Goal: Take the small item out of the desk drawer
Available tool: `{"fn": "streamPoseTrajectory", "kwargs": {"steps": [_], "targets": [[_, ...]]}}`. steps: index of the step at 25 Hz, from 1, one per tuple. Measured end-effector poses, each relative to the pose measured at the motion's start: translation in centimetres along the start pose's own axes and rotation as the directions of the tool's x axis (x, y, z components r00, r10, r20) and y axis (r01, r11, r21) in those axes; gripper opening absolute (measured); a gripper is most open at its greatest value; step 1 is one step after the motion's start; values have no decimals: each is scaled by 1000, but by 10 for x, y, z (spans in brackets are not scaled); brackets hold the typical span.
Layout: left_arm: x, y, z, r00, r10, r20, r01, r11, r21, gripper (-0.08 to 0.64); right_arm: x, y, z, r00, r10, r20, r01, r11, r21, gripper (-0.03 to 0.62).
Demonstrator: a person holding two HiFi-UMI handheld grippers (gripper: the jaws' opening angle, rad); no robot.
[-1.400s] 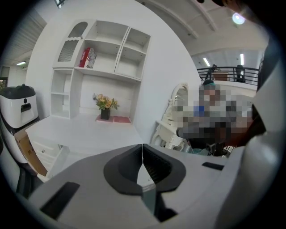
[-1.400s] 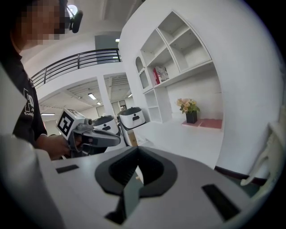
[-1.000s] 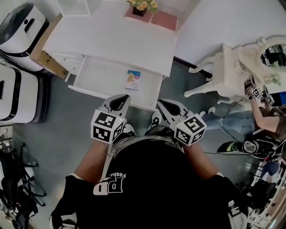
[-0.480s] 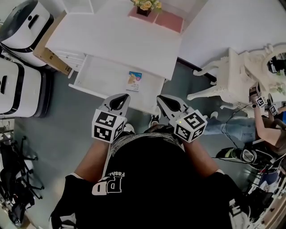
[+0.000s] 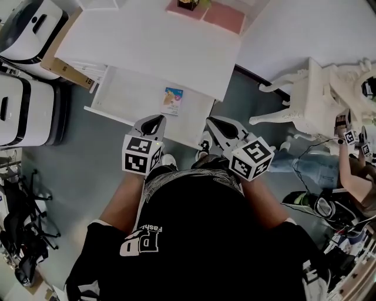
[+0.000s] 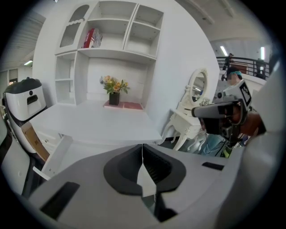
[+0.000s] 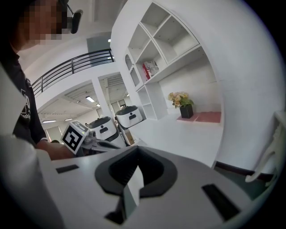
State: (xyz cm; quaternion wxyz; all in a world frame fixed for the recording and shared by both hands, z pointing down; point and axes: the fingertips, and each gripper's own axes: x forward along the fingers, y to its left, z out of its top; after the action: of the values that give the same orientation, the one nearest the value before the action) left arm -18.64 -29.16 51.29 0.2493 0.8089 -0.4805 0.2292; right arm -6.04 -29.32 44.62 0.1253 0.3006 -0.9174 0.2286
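The white desk [image 5: 153, 47] has its drawer [image 5: 126, 94] pulled out toward me. A small colourful packet [image 5: 172, 101] lies flat inside it, near the right end. My left gripper [image 5: 154, 120] hovers just above the drawer's front edge, its jaws shut and empty, slightly left of and nearer to me than the packet. My right gripper [image 5: 214, 122] is level with it, just past the drawer's right end, also shut with nothing held. The left gripper view has the closed jaws [image 6: 142, 150] facing the desk top [image 6: 98, 120]. The right gripper's [image 7: 137, 154] view looks across the desk toward the left one.
Two white machines [image 5: 23, 111] and a cardboard box [image 5: 64, 67] stand left of the desk. An ornate white dressing table [image 5: 329, 94] and a seated person [image 5: 358, 170] with cables are on the right. A flowerpot [image 6: 114, 98] and pink mat [image 5: 223, 17] sit at the desk's back.
The head view has shifted, so the desk and drawer sit slightly higher and to the right. Both grippers stay shut in front of the drawer, the left one edging closer to it.
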Motion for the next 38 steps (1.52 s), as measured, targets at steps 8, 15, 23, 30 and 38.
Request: {"fn": "streamPoseTrajectory", "kwargs": {"steps": [8, 15, 23, 30, 38], "targets": [[54, 20, -28, 995, 55, -81, -62, 994, -89, 15, 0, -40, -26, 999, -19, -38, 22, 997, 78, 9], [100, 36, -36, 988, 97, -119, -104, 993, -59, 15, 8, -59, -36, 999, 8, -40, -1, 988, 155, 9], [141, 51, -56, 969, 125, -212, -140, 989, -54, 15, 12, -71, -43, 997, 41, -58, -30, 984, 176, 9], [171, 70, -94, 938, 137, -318, -171, 982, -83, 17, 15, -81, -46, 995, 49, -89, -32, 983, 180, 9], [196, 89, -116, 917, 164, -364, -211, 973, -92, 99, 12, -101, -49, 992, 28, -120, -5, 981, 193, 9]]}}
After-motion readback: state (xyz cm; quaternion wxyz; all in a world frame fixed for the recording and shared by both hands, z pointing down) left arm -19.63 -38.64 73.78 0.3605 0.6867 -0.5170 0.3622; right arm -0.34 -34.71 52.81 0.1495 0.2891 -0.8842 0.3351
